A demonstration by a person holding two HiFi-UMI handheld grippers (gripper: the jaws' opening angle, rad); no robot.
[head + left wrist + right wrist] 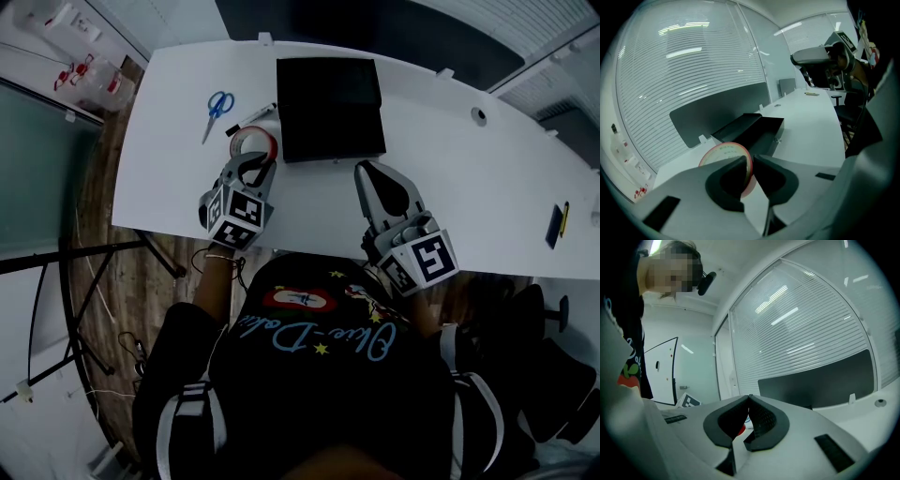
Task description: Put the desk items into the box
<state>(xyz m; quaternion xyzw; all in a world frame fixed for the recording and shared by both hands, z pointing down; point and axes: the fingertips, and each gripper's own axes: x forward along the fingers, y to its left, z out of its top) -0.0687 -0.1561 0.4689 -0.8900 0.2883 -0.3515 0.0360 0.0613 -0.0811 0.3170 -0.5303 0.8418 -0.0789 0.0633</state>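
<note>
A roll of tape with a red rim [253,142] stands on the white desk [469,187], just left of the open black box [330,108]. My left gripper [253,161] is shut on the roll's ring wall. In the left gripper view the tape roll [723,157] sits pinched between the dark pads of the left gripper [751,161], with the black box [752,131] right behind it. Blue-handled scissors [217,106] and a marker [253,116] lie farther left. My right gripper [362,171] rests at the desk's near edge, shut and empty; the right gripper [749,401] shows its tips touching.
A small black and yellow item [557,223] lies at the desk's far right end. A cable hole [479,115] is set in the desk behind it. A black chair [553,366] stands at the right of the person.
</note>
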